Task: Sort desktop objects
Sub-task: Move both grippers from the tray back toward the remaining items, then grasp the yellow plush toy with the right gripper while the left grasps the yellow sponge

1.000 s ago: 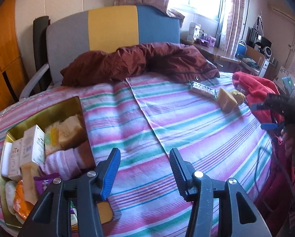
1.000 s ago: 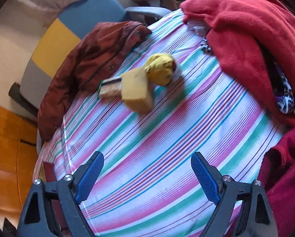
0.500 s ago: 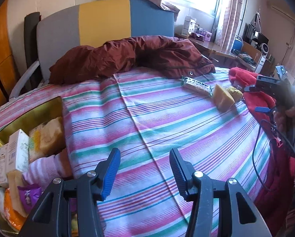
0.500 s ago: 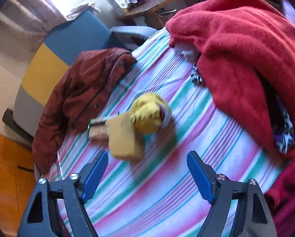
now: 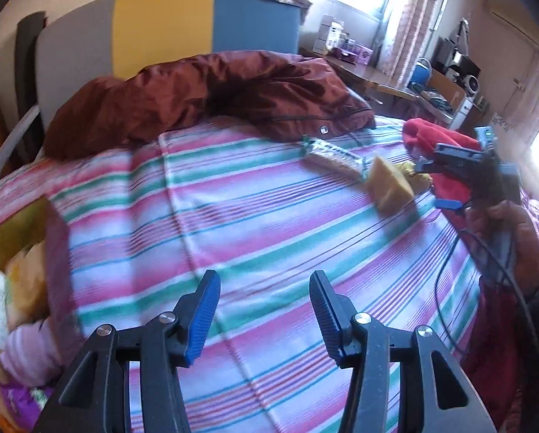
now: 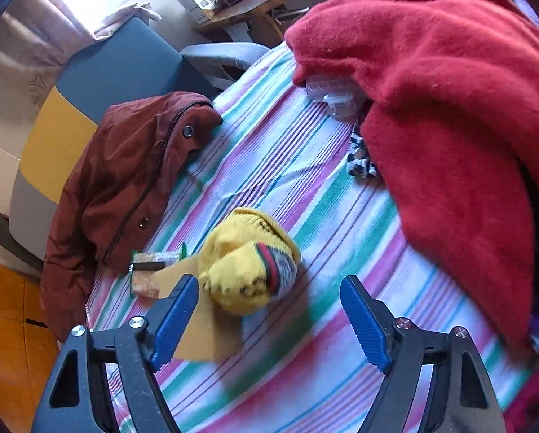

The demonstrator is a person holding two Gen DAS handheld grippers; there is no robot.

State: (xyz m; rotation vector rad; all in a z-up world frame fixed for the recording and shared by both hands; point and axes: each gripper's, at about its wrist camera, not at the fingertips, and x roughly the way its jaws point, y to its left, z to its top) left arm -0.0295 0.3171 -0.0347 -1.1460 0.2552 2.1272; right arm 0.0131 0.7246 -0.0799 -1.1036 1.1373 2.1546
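My right hand-held gripper points down at the striped bedsheet, its blue pads apart after just narrowing a little, with nothing pressed between them. The yellow rolled sock lies just ahead of the gap, nearer my left pad, which overlaps the tan sponge in this view — whether it touches I cannot tell. The sock sits partly on the sponge, and a wrapped snack bar lies just beyond it, by the hem of the brown jacket. A red fleece blanket is heaped to the right, well apart from the sock.

My left hand-held gripper hangs over bare sheet with its jaws partly apart and empty. At its left edge shows the gold tin box, holding small boxes, a pink sock and other bits — blurred here. Far across the bed, the left view shows the same sponge, bar and sock beside my other hand.
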